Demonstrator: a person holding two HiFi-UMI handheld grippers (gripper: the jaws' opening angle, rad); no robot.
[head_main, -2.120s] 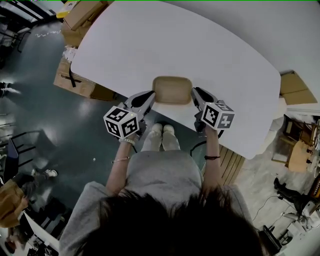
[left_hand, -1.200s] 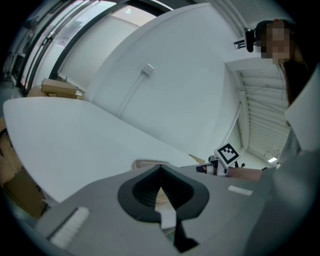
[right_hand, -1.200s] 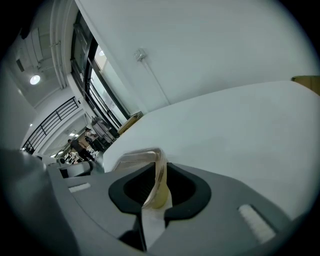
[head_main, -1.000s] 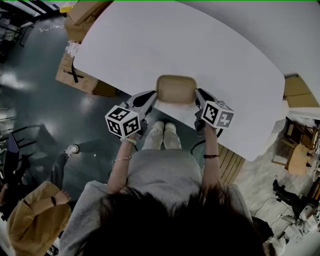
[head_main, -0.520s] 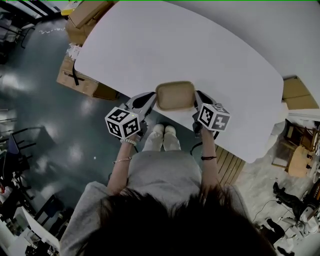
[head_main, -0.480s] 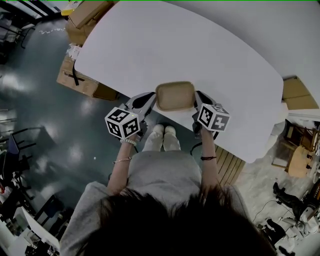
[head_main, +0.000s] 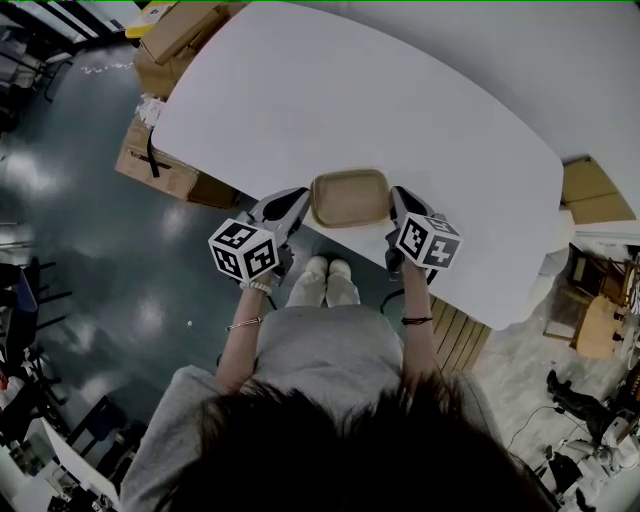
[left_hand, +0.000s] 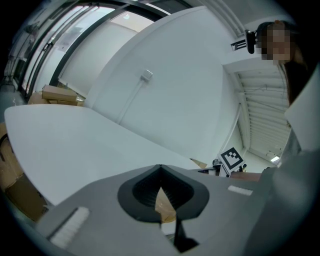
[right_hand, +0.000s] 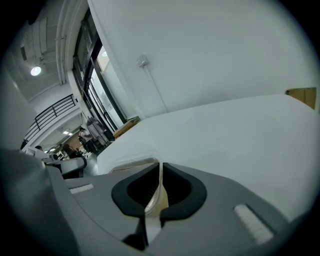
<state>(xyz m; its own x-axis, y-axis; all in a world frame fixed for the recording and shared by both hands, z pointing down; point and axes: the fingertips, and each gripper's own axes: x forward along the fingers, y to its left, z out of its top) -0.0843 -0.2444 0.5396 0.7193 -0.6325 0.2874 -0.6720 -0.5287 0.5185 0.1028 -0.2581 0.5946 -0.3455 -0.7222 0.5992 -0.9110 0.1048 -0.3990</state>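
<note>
The left hand-held gripper is pinched shut on the left end of a shallow tan tray with rounded corners. In the left gripper view, the thin tan rim sits tight between the two dark jaws. The tray is in the middle, over the near edge of the big white counter, right in front of the person. I cannot tell if it rests on the counter or hangs just above it. The right hand-held gripper is pinched shut on the right end of the tray in the same way, with the thin wall squeezed between its jaws. I think one gripper holds each end so the tray stays flat and does not tip.

The counter is smooth and has rounded corners, and the tray is the only thing seen on it. Brown cardboard boxes sit on the dark shiny floor at its left side. A plain white wall stands behind the counter, and tall windows show far off.
</note>
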